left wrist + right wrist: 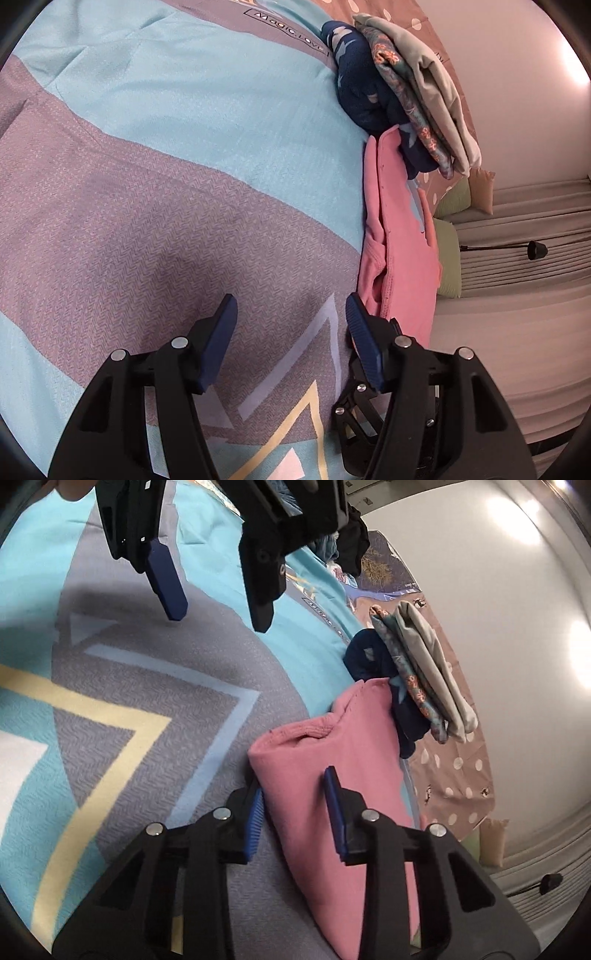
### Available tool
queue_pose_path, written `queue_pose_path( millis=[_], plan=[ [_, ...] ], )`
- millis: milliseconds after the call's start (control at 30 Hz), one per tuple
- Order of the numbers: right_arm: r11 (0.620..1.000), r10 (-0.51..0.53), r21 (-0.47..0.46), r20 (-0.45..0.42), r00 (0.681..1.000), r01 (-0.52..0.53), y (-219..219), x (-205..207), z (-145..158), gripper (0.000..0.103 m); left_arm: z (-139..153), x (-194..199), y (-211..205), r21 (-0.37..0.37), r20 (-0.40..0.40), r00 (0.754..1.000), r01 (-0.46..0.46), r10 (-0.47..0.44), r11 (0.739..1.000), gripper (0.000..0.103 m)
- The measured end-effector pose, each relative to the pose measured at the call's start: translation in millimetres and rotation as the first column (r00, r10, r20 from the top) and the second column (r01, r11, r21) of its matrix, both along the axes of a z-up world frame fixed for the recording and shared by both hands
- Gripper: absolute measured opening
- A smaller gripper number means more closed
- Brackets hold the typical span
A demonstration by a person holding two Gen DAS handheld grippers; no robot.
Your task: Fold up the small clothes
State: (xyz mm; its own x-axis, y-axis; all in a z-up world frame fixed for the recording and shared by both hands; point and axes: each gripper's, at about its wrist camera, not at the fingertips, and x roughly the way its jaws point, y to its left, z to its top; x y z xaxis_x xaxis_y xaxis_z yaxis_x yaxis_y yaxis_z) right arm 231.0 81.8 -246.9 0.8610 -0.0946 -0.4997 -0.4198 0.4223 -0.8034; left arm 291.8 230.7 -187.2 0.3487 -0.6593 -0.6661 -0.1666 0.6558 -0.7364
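Note:
A folded pink garment [332, 775] lies on the bedspread, next to a stack of folded clothes: a navy piece [364, 657], a floral piece [410, 679] and a grey piece [432, 657]. My right gripper [293, 797] is open, its jaws astride the pink garment's near edge without pinching it. My left gripper [291, 314] is open and empty over the bedspread, just left of the pink garment [399, 236]. The left gripper also shows at the top of the right wrist view [218, 605]. The stack also shows in the left wrist view [399, 92].
The bedspread [166, 166] has teal, mauve and yellow shapes. A dotted brown sheet [454, 775] lies under the stack. Green and beige cushions [450, 236] sit by the bed's edge. A black lamp [535, 249] stands past it, by a pale wall.

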Motion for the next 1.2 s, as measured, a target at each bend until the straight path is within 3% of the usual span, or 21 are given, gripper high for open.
queue_pose_path(
  millis=[33,100,267,400,500,533,667,733,767,967,1067,1200],
  plan=[
    [1.000,0.003,-0.012,0.001,1.000,-0.003,-0.3,-1.5,-2.5,0.016,-1.2,1.5,-1.6,-0.001,-0.002,1.000,0.007,-0.007,1.000,0.061],
    [1.000,0.007,-0.022,0.010,1.000,-0.007,-0.8,-2.2,-6.3,0.009,-4.4,6.4,-6.3,-0.013,-0.009,1.000,0.024,-0.024,1.000,0.061],
    [1.000,-0.002,0.028,0.057,0.998,0.001,-5.6,-6.9,8.0,0.007,-2.9,19.6,-17.2,-0.003,-0.019,0.998,0.055,-0.055,0.998,0.064],
    [0.997,-0.028,0.074,0.090,0.995,0.022,-11.8,-11.1,28.0,0.007,8.5,32.2,-29.7,-0.122,-0.012,0.995,0.102,-0.104,0.987,0.064],
    [0.995,-0.046,0.094,0.109,0.993,0.036,-16.3,-9.4,37.5,0.007,19.7,45.0,-49.2,-0.164,-0.001,0.989,0.144,-0.146,0.976,0.077],
    [0.995,-0.049,0.095,0.114,0.992,0.039,-17.2,-9.0,39.0,0.007,20.7,49.3,-55.5,-0.184,-0.002,0.988,0.153,-0.156,0.971,0.077],
    [0.993,-0.059,0.111,0.123,0.991,0.046,-19.8,-11.5,43.6,0.007,13.9,67.5,-83.8,-0.299,-0.029,0.977,0.192,-0.210,0.935,0.077],
    [0.990,-0.071,0.128,0.122,0.990,0.056,-23.6,-12.3,46.4,0.007,6.1,71.9,-93.7,-0.382,-0.036,0.972,0.201,-0.232,0.902,0.074],
    [0.990,-0.074,0.128,0.127,0.989,0.057,-26.1,-12.4,47.2,0.007,3.5,72.1,-95.1,-0.401,-0.039,0.972,0.196,-0.230,0.895,0.067],
    [0.989,-0.042,0.144,0.096,0.994,0.028,-27.9,-18.4,44.4,0.007,-13.1,74.5,-107.6,-0.416,-0.072,0.963,0.208,-0.260,0.886,0.039],
    [0.985,-0.032,0.172,0.060,0.998,0.022,-26.6,-15.0,41.3,0.007,-17.0,73.1,-120.7,-0.425,-0.077,0.952,0.237,-0.296,0.874,0.034],
    [0.975,-0.009,0.224,0.026,1.000,0.003,-28.1,-17.4,40.4,0.010,-20.1,71.5,-123.2,-0.377,-0.062,0.952,0.255,-0.299,0.891,0.013]
  ],
)
